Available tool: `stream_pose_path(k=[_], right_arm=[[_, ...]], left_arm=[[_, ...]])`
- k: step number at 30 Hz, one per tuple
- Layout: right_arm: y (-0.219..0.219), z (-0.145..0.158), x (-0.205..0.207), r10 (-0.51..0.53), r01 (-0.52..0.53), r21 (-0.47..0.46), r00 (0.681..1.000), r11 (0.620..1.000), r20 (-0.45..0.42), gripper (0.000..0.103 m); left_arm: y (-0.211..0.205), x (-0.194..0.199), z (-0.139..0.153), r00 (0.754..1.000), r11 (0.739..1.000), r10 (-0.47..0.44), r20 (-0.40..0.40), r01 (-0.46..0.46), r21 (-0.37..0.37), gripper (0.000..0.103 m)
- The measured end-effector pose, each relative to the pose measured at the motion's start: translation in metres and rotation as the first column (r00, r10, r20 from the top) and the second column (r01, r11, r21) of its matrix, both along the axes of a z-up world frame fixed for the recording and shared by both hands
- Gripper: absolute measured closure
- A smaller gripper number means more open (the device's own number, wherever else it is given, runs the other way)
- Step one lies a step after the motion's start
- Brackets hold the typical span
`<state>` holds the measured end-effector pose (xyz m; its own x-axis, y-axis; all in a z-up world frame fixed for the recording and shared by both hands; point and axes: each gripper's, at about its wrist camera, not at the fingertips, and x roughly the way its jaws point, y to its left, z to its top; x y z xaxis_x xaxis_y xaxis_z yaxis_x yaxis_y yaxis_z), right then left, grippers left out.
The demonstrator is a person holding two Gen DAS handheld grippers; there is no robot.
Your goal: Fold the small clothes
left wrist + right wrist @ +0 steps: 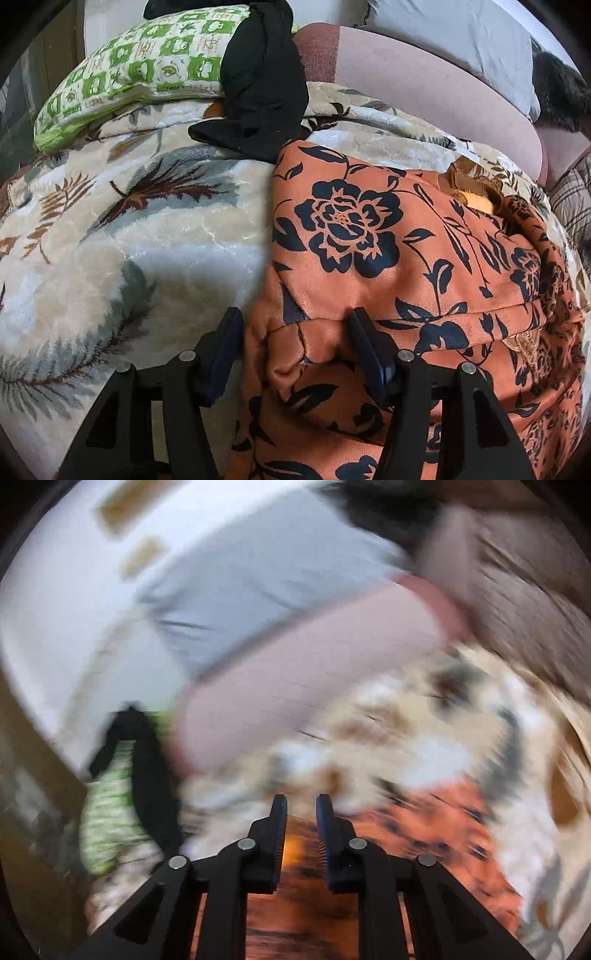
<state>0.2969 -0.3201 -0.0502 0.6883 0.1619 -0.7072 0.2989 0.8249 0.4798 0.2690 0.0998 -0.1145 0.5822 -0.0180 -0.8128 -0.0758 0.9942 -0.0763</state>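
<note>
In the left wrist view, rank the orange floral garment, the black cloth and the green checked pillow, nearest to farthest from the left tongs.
1. Orange floral garment, between the left tongs.
2. Black cloth, ahead, centre.
3. Green checked pillow, far upper left.

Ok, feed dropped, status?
Left gripper jaws open astride orange floral garment edge. Right gripper jaws narrow, cloth between, grip unclear. Black garment beyond, not blocking.

Both wrist cams close, angled down; share orange garment [388, 240], blanket [129, 240].

garment [388, 258] lies on blanket [129, 240], pillow [140, 70] behind
</note>
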Motion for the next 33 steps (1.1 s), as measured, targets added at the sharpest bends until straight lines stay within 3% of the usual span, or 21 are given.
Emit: stream_pose_path(k=[2, 4, 6, 8, 10, 12, 16, 17, 18, 19, 20, 23, 25, 26, 28, 29, 31, 33], right_arm=[[-0.016, -0.040, -0.007, -0.030, 0.041, 0.076, 0.989, 0.996, -0.147, 0.081], [-0.012, -0.036, -0.013, -0.034, 0.041, 0.045, 0.989, 0.998, -0.144, 0.073], [0.008, -0.014, -0.002, 0.022, -0.025, -0.019, 0.988, 1.000, -0.152, 0.026], [0.033, 0.009, 0.012, 0.091, -0.107, -0.094, 0.984, 0.990, -0.154, 0.025], [0.077, 0.027, 0.031, 0.176, -0.217, -0.206, 0.964, 0.954, -0.199, 0.026], [0.116, 0.021, 0.061, 0.231, -0.320, -0.260, 0.919, 0.911, -0.321, 0.025], [0.143, -0.011, 0.104, 0.156, -0.361, -0.365, 0.860, 0.858, -0.485, 0.025], [0.142, -0.020, 0.109, 0.140, -0.367, -0.375, 0.848, 0.851, -0.512, 0.027], [0.140, -0.031, 0.114, 0.113, -0.371, -0.392, 0.832, 0.842, -0.544, 0.035], [0.133, -0.038, 0.116, 0.082, -0.346, -0.385, 0.825, 0.855, -0.559, 0.052], [0.123, -0.038, 0.113, 0.071, -0.310, -0.352, 0.831, 0.883, -0.552, 0.092], [0.104, -0.015, 0.101, 0.087, -0.263, -0.328, 0.881, 0.907, -0.465, 0.095], [0.089, 0.022, 0.084, 0.116, -0.202, -0.268, 0.945, 0.942, -0.306, 0.095], [0.081, 0.051, 0.066, 0.125, -0.162, -0.236, 0.979, 0.958, -0.163, 0.095], [0.067, 0.078, 0.033, 0.131, -0.122, -0.142, 0.990, 0.982, 0.058, 0.095], [0.058, 0.080, 0.018, 0.097, -0.083, -0.130, 0.989, 0.988, 0.108, 0.095], [0.041, 0.042, 0.005, 0.051, -0.047, -0.079, 0.997, 0.996, 0.053, 0.095], [0.023, -0.018, 0.006, 0.048, -0.052, -0.041, 0.994, 0.998, -0.098, 0.091]], left_arm=[[0.000, 0.001, 0.000, 1.000, 1.000, -0.001, 0.002, 0.001, 0.004, 0.042], [0.000, 0.001, 0.000, 1.000, 1.000, 0.003, 0.000, -0.003, -0.002, 0.042], [0.000, 0.001, 0.000, 1.000, 1.000, 0.004, -0.001, -0.004, -0.002, 0.042], [0.000, 0.001, 0.000, 1.000, 1.000, 0.004, -0.002, -0.004, -0.005, 0.042], [0.000, 0.001, 0.000, 1.000, 1.000, 0.002, -0.004, -0.002, -0.006, 0.042], [0.001, 0.001, 0.000, 1.000, 1.000, 0.001, -0.005, -0.001, -0.008, 0.042], [-0.001, 0.002, 0.001, 1.000, 1.000, -0.007, 0.000, 0.007, 0.021, 0.042], [-0.002, 0.002, 0.001, 1.000, 1.000, -0.011, 0.001, 0.011, 0.028, 0.042], [-0.002, 0.003, 0.001, 1.000, 0.999, -0.014, 0.001, 0.014, 0.030, 0.042], [-0.002, 0.003, 0.001, 1.000, 0.999, -0.015, -0.001, 0.015, 0.028, 0.042], [-0.001, 0.004, 0.001, 1.000, 1.000, -0.015, -0.004, 0.015, 0.023, 0.042], [-0.002, 0.004, 0.000, 1.000, 1.000, -0.012, -0.005, 0.012, 0.023, 0.042], [-0.003, 0.003, 0.000, 1.000, 1.000, -0.009, 0.001, 0.009, 0.027, 0.041], [-0.003, 0.003, 0.000, 1.000, 1.000, -0.008, 0.003, 0.008, 0.027, 0.041], [-0.002, 0.003, -0.001, 1.000, 1.000, -0.004, 0.007, 0.004, 0.015, 0.038], [-0.003, 0.003, -0.002, 1.000, 1.000, -0.001, 0.006, 0.001, 0.017, 0.038], [-0.004, 0.004, -0.003, 1.000, 0.999, 0.000, 0.006, 0.000, 0.032, 0.038], [-0.005, 0.003, -0.002, 1.000, 0.999, -0.002, 0.009, 0.002, 0.038, 0.038]])
